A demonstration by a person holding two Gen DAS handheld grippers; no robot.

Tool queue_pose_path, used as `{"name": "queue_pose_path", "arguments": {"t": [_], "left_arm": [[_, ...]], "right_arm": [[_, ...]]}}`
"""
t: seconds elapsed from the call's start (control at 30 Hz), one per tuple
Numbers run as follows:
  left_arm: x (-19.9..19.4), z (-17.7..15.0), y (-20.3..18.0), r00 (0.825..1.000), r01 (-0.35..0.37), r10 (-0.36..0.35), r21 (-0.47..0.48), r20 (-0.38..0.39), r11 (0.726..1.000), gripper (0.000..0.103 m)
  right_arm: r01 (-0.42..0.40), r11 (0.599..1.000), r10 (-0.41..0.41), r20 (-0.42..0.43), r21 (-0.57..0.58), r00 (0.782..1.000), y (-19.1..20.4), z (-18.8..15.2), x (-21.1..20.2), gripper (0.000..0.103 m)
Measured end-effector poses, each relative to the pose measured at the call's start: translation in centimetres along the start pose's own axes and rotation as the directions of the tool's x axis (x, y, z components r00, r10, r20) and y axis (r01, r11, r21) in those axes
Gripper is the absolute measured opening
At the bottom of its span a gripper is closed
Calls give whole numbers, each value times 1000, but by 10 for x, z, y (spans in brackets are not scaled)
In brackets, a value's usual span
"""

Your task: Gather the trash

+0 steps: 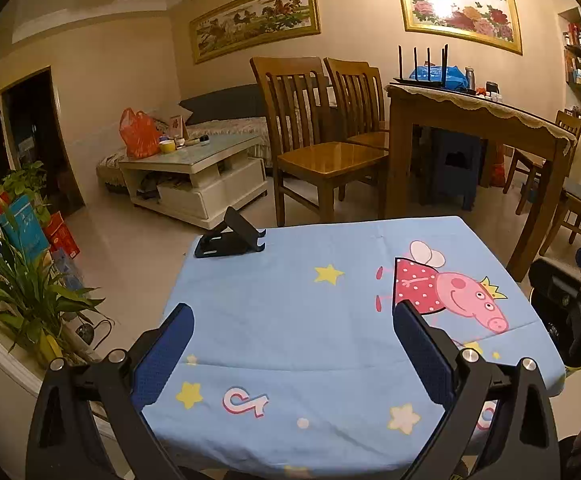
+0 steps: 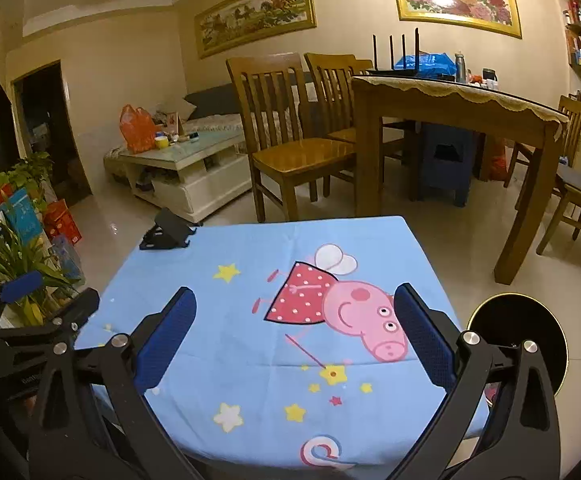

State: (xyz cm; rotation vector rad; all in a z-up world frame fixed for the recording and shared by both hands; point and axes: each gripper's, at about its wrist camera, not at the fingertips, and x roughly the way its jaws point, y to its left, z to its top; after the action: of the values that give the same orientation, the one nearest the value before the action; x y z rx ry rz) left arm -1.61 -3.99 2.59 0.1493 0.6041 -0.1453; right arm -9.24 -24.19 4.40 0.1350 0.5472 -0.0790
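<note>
Nearest the lens in each wrist view, the blue-padded fingers are standing wide apart with nothing between them: the left gripper [image 1: 293, 322] and the right gripper [image 2: 294, 306] are both spread and holding nothing.

Both are hovering over the near edge of a small table draped in a blue cartoon-pig tablecloth [image 1: 274, 320]. No trash is showing on that cloth in either view. The only object on it is a black folding phone stand [image 1: 226, 238], lying ahead of the left tongs and to their left, at the far left corner, well apart from both grippers; from the right tongs it is lying further to the left [image 2: 166, 232].

The one item that reads as belonging to the task is a round black bin with a gilt rim [image 2: 518, 340], sitting on the floor just beside the right tongs, off their right finger and below table level. Its opening is facing up. It is not appearing in the left wrist view, where only the right gripper's body [image 1: 570, 300] is showing at the right edge.

Judgement: the right hand is the nearer to the bin, so any drop would fall to it, by a short swing to its right. What is to be collected cannot be identified from these views; the loose items on the white coffee table [image 1: 194, 160], far ahead-left, are too small to classify.
</note>
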Motion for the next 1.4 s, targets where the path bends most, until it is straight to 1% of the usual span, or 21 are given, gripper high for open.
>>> {"name": "queue_pose_path", "arguments": {"t": [0.23,0.37,0.63,1.4], "left_arm": [[1,1,0,1000,3,-3,0,1,1000,96],[0,2,1,1000,7,-7,-1,8,1000,96],[-8,2,1,999,6,-6,1,41,1000,96],[-7,1,4,999,16,-15,-16,40,1000,96]], "right_arm": [[7,1000,-7,0,-17,1000,2,-5,0,98],[31,999,-31,-13,-41,999,4,-8,5,98],[22,999,-22,-16,-25,1000,1,-9,5,98],[1,1000,-2,-30,-21,1000,2,-12,3,98]]}}
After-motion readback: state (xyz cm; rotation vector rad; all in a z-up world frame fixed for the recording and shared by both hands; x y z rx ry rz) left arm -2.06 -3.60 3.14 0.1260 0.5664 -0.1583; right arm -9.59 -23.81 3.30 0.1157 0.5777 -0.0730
